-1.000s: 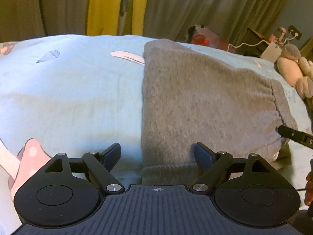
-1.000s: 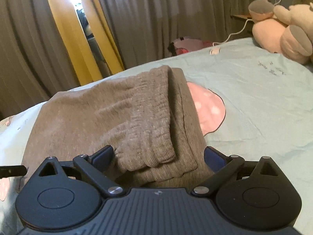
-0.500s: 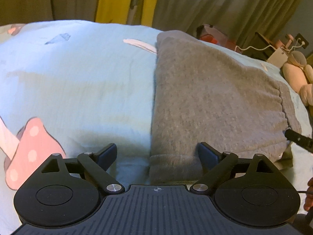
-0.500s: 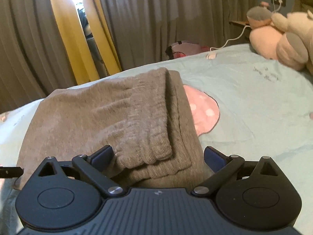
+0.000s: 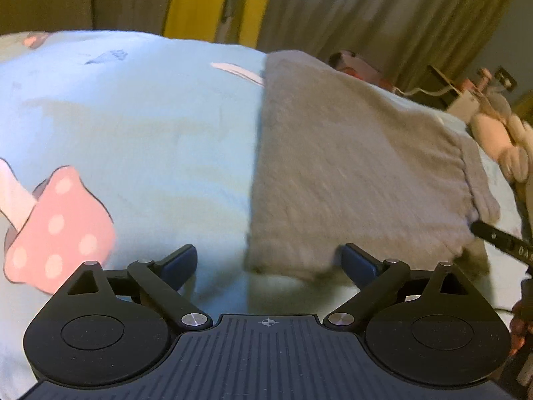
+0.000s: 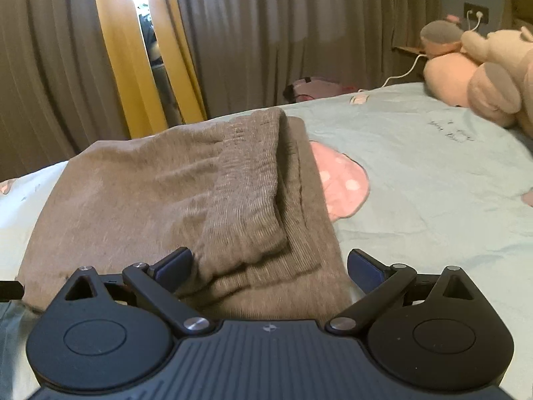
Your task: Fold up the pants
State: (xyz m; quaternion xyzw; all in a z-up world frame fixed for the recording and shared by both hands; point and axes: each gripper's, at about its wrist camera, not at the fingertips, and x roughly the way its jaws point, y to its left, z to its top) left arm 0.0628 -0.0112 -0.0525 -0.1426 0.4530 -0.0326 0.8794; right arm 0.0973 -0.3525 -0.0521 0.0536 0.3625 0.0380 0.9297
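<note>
Pants (image 5: pixel 353 166) folded, centre-right of frame on the bed (image 5: pixel 140 126). Left tool (image 5: pixel 269 263) and right tool (image 6: pixel 269 263) both spread wide, gripping nothing. Could snag the near edge pulling away, undoing the fold.

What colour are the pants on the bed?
Grey-brown, plain, with a ribbed waistband; the pants show best in the right wrist view.

Each gripper is built of black ribbed plastic. Two round discs, silver screws and dark blue pads (image 5: pixel 358 261) are seen.
</note>
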